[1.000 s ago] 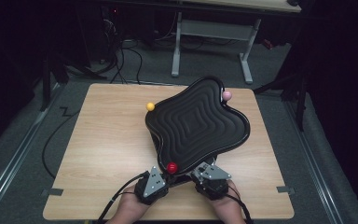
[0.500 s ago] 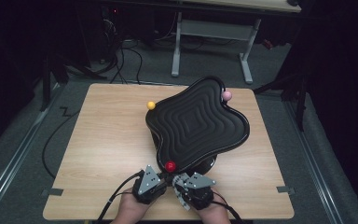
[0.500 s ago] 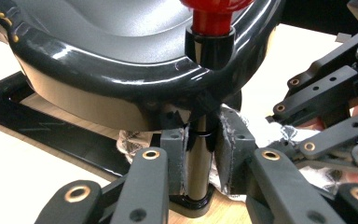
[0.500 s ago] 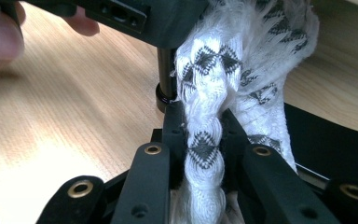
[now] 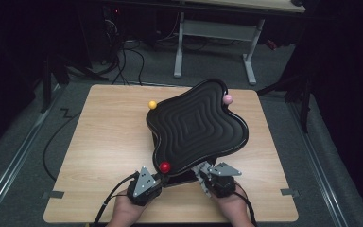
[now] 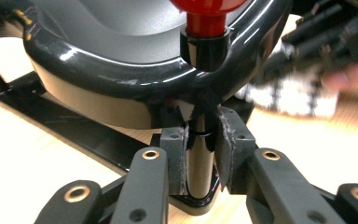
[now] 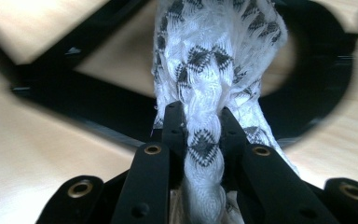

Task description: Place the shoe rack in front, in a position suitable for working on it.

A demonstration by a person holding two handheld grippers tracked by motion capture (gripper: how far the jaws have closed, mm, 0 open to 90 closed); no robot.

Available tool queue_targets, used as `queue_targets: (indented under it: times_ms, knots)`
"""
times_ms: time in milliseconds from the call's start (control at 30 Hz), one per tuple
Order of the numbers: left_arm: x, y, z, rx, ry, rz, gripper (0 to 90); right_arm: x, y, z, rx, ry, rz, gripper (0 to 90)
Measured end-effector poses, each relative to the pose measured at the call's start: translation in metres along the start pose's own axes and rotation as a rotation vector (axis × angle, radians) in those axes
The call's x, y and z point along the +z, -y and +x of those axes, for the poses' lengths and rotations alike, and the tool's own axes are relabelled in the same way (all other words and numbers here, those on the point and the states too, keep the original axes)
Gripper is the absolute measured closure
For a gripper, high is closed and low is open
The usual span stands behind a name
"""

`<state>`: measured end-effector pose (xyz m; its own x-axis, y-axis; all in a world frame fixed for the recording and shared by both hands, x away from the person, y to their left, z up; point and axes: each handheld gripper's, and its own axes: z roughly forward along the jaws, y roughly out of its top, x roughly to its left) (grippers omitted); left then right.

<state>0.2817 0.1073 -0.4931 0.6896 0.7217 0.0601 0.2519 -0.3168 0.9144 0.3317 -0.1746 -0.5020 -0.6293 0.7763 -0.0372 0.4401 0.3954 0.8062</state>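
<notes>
A black wavy tray [image 5: 227, 142] sits tilted on a black stand, with a red knob [image 5: 164, 166] at its near rim. My left gripper [image 5: 159, 178] is at the table's front edge, just below that knob. In the left gripper view my left gripper [image 6: 200, 149] is shut on the black post [image 6: 199, 170] under the red knob [image 6: 205, 14]. My right gripper [image 5: 204, 174] is under the tray's near right edge. In the right gripper view my right gripper [image 7: 203, 135] is shut on a white cloth [image 7: 214, 56] with a black diamond pattern. That cloth [image 6: 289, 93] also lies to the right of the post.
A yellow knob [image 5: 152, 104] and a pink knob [image 5: 227, 99] stick up at the tray's far rim. The stand's black base frame [image 7: 70, 98] lies flat on the wooden table [image 5: 99, 142]. Behind the table stands a grey desk frame [image 5: 212, 33], with cables on the floor.
The right gripper slid left toward the left gripper, then back right to under the tray's edge. The left gripper and the tray kept their place.
</notes>
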Motion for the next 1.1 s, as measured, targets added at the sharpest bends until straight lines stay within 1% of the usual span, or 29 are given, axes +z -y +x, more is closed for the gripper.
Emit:
queue_targets:
  times_ms: [33,67,100,133,167,200,267,300,333,400,433,467,500,533,567,600,667,700,733,800,833,867,900,933,967,1000,1033,1100]
  knots:
    - [-0.003,0.001,0.003,-0.003,-0.005,0.001,74.5,0.000,-0.001,-0.005,0.009,0.010,-0.002,78.6]
    - [-0.007,0.003,0.007,-0.007,-0.019,0.006,74.4,0.001,-0.003,-0.016,0.023,0.040,-0.008,78.6]
    - [-0.007,0.003,0.007,-0.007,-0.019,0.006,74.4,0.001,-0.003,-0.016,0.023,0.040,-0.008,78.6]
    - [-0.012,0.005,0.011,-0.012,-0.029,0.008,74.4,0.004,-0.004,-0.028,0.033,0.061,-0.010,78.6]
    - [-0.015,0.006,0.013,-0.015,-0.036,0.011,74.4,0.005,-0.005,-0.032,0.042,0.072,-0.009,78.5]
    - [-0.015,0.006,0.013,-0.015,-0.036,0.011,74.3,0.005,-0.005,-0.032,0.042,0.072,-0.009,78.5]
    - [-0.021,0.009,0.018,-0.023,-0.055,0.013,74.3,0.007,-0.008,-0.044,0.046,0.114,-0.020,78.3]
    - [-0.021,0.009,0.018,-0.023,-0.055,0.013,74.3,0.007,-0.008,-0.044,0.046,0.114,-0.020,78.3]
    - [-0.024,0.010,0.020,-0.025,-0.063,0.014,74.3,0.007,-0.009,-0.047,0.048,0.127,-0.026,78.3]
    - [-0.027,0.012,0.024,-0.038,-0.076,0.014,74.3,0.009,-0.010,-0.053,0.056,0.135,-0.030,78.3]
    - [-0.028,0.013,0.025,-0.040,-0.078,0.013,74.3,0.011,-0.009,-0.055,0.055,0.135,-0.023,78.3]
    - [-0.029,0.013,0.025,-0.043,-0.080,0.012,74.4,0.014,-0.009,-0.056,0.044,0.121,-0.014,78.3]
    - [-0.029,0.014,0.025,-0.044,-0.080,0.011,74.4,0.014,-0.009,-0.056,0.044,0.121,-0.014,78.3]
    - [-0.029,0.014,0.025,-0.045,-0.083,0.010,74.4,0.016,-0.010,-0.051,0.033,0.099,0.000,78.3]
    - [-0.029,0.014,0.025,-0.047,-0.081,0.010,74.4,0.016,-0.010,-0.048,0.030,0.090,0.005,78.3]
    - [-0.029,0.014,0.025,-0.047,-0.081,0.010,74.5,0.016,-0.010,-0.048,0.030,0.090,0.005,78.3]
    - [-0.028,0.013,0.025,-0.051,-0.073,0.007,74.5,0.016,-0.012,-0.042,0.003,0.066,0.009,78.3]
    - [-0.028,0.013,0.025,-0.052,-0.069,0.008,74.6,0.015,-0.012,-0.035,-0.016,0.051,0.019,78.4]
    - [-0.027,0.013,0.024,-0.051,-0.064,0.006,74.6,0.015,-0.012,-0.035,-0.016,0.051,0.019,78.4]
    - [-0.025,0.012,0.022,-0.047,-0.052,0.006,74.7,0.014,-0.012,-0.028,-0.035,0.036,0.022,78.3]
    - [-0.023,0.011,0.020,-0.046,-0.045,0.004,74.7,0.012,-0.011,-0.022,-0.035,0.015,0.026,78.4]
    - [-0.022,0.010,0.019,-0.042,-0.035,0.004,74.7,0.012,-0.011,-0.022,-0.035,0.015,0.026,78.4]
    - [-0.020,0.010,0.017,-0.036,-0.030,0.001,74.7,0.012,-0.011,-0.018,-0.039,-0.006,0.029,78.3]
    - [-0.018,0.009,0.015,-0.030,-0.024,0.002,74.7,0.012,-0.010,-0.013,-0.039,-0.022,0.032,78.3]
    - [-0.017,0.008,0.013,-0.029,-0.019,0.001,74.7,0.012,-0.009,-0.005,-0.055,-0.036,0.032,78.2]
    - [-0.015,0.007,0.011,-0.026,-0.011,-0.001,74.7,0.013,-0.010,0.006,-0.067,-0.078,0.031,78.2]
    - [-0.015,0.007,0.011,-0.026,-0.011,-0.001,74.7,0.013,-0.010,0.006,-0.067,-0.078,0.031,78.2]
    - [-0.013,0.007,0.009,-0.022,-0.005,-0.002,74.7,0.014,-0.012,0.023,-0.088,-0.128,0.029,78.1]
